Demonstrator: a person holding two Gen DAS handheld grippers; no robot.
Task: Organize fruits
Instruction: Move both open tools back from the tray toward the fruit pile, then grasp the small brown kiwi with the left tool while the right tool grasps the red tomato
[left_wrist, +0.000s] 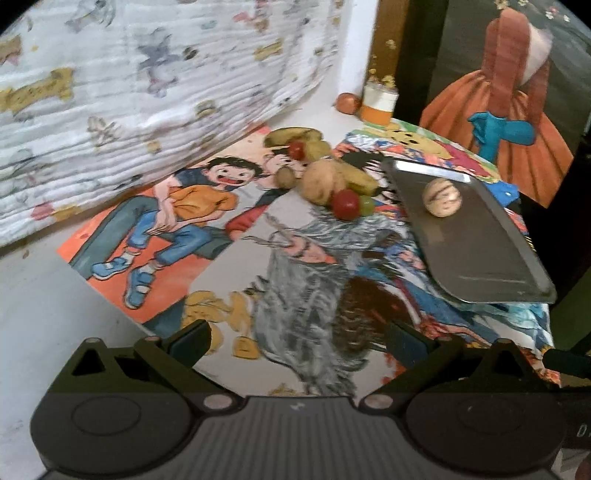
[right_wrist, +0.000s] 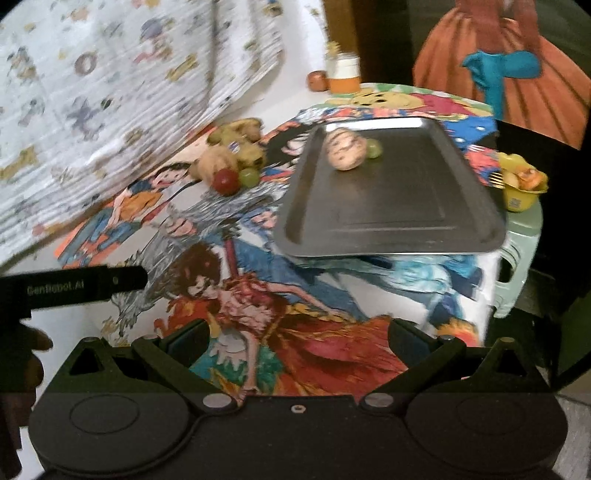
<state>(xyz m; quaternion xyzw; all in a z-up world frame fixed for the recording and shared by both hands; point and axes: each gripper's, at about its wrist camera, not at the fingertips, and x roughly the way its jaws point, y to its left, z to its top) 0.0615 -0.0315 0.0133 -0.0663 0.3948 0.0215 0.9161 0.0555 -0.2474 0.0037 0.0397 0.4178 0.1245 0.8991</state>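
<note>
Both grippers, left gripper (left_wrist: 295, 343) and right gripper (right_wrist: 297, 341), are spread apart and empty. Fruit pile (right_wrist: 231, 162) sits on the worktop just left of the tray (right_wrist: 399, 221), which holds one pale round fruit (right_wrist: 346, 148) and a green grape (right_wrist: 373, 148). Next: take the near red grape (right_wrist: 225, 181) first, gently, approaching from above to avoid scattering the pile.

Tray (right_wrist: 391, 206): metal, smooth, dull grey sheen, soft glare along the rim. Bench cover (right_wrist: 258, 306): printed cartoon sheet, matt; cloth or paper cannot be told. Hanging cloth (left_wrist: 110, 122): white, ribbed, crinkled weave with printed figures. Pale round fruit (right_wrist: 346, 153) on the tray: matt, mottled skin. Red fruit (left_wrist: 345, 205) and green grape (right_wrist: 248, 177): smooth, glossy. Stool (right_wrist: 517, 258): pale green plastic, slightly shiny. Yellow cup (right_wrist: 521, 197): plastic, glossy. Gripper fingers (left_wrist: 192, 341): matt black plastic.
</note>
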